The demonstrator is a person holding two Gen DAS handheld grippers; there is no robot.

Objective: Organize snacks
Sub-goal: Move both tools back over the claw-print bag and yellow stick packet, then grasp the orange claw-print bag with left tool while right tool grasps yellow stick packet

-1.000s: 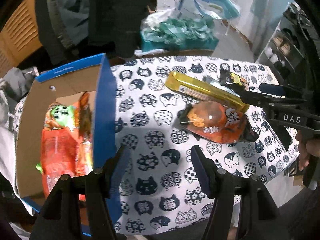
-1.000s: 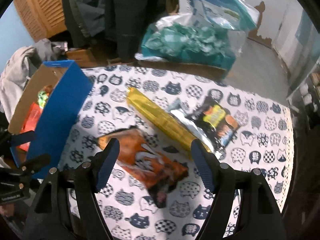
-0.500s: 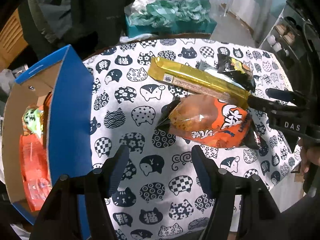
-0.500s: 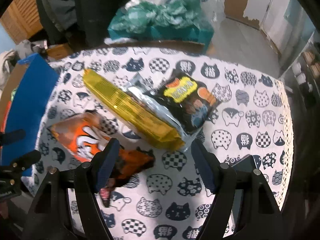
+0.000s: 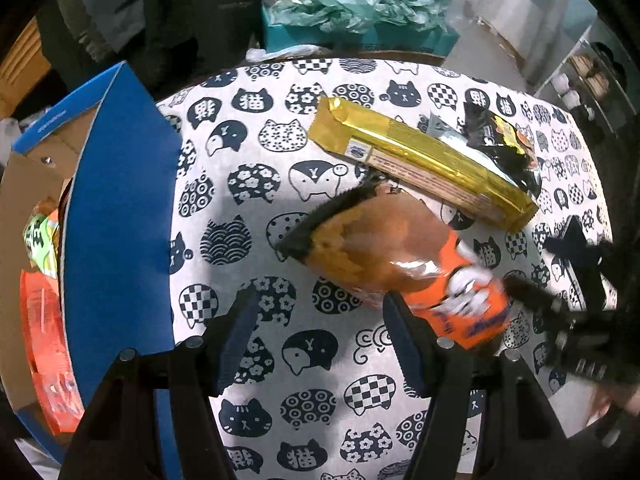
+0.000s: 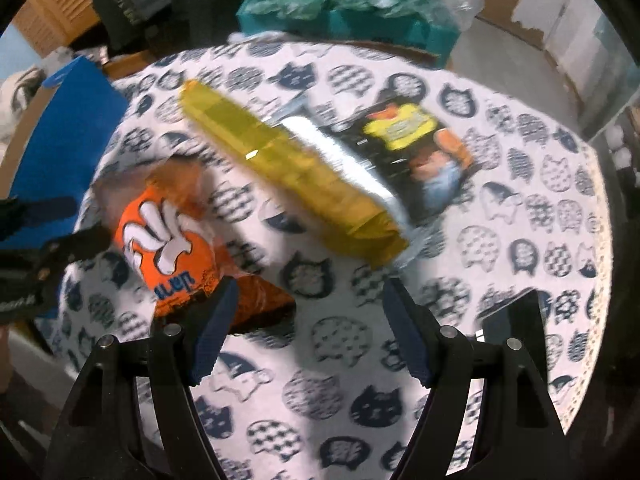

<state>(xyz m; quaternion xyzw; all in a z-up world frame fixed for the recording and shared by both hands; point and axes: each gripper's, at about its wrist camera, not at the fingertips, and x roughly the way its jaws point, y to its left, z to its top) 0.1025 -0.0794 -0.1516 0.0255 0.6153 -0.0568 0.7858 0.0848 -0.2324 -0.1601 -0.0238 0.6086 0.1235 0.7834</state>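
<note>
An orange snack bag [image 5: 404, 256] lies on the cat-print tablecloth [image 5: 256, 184], also in the right wrist view [image 6: 168, 236]. Behind it lie a long gold packet [image 5: 424, 160] [image 6: 288, 172] and a black snack bag [image 5: 500, 144] [image 6: 416, 148]. My left gripper [image 5: 320, 328] is open just in front of the orange bag, its right finger at the bag's near edge. My right gripper [image 6: 308, 320] is open and empty, its left finger at the orange bag's dark end. A blue cardboard box [image 5: 116, 216] at the left holds orange and green packets [image 5: 44, 312].
A teal box with crumpled green plastic [image 5: 356, 12] stands behind the table. A dark flat object [image 6: 516, 320] lies on the cloth near the right finger of my right gripper. Clothes hang at the back left. The table edge curves round at the right.
Both grippers have moved closer to the orange bag, which now looms larger. The right wrist view has swung left and is blurred. Both stay open.
</note>
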